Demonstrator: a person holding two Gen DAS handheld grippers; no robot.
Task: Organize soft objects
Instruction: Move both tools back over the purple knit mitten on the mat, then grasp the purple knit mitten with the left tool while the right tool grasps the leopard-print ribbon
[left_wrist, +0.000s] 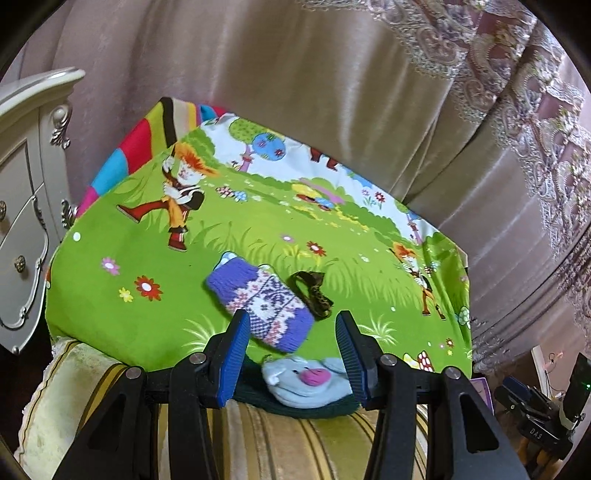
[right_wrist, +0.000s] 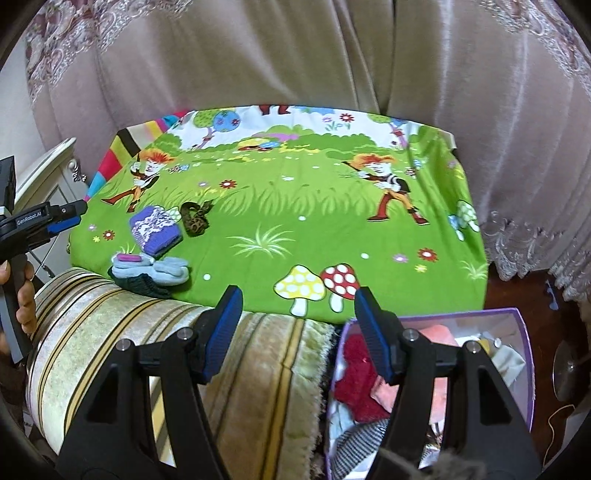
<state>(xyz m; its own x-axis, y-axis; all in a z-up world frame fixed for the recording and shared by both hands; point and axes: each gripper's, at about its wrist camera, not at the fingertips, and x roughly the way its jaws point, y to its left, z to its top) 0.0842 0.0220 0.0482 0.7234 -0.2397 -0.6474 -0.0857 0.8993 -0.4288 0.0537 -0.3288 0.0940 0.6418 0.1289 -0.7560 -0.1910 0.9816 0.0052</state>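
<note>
Hand-held gripper (left_wrist: 293, 354) open above purple mitten (left_wrist: 258, 302)

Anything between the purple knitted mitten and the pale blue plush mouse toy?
Nothing: only bare green cartoon cloth separates mitten and mouse toy, seen from the right wrist.

Purple knit mitten (left_wrist: 260, 304) flat on green sheet, grey-blue animal mitten (left_wrist: 306, 380) at edge.

You see a purple-and-white knitted woollen mitten (left_wrist: 258, 302) lying on smooth matt green cartoon-printed cotton sheet (left_wrist: 147, 325); behind hangs a glossy satin beige curtain (left_wrist: 295, 74); your left gripper (left_wrist: 291, 354) has ribbed blue rubbery pads (left_wrist: 232, 354).
</note>
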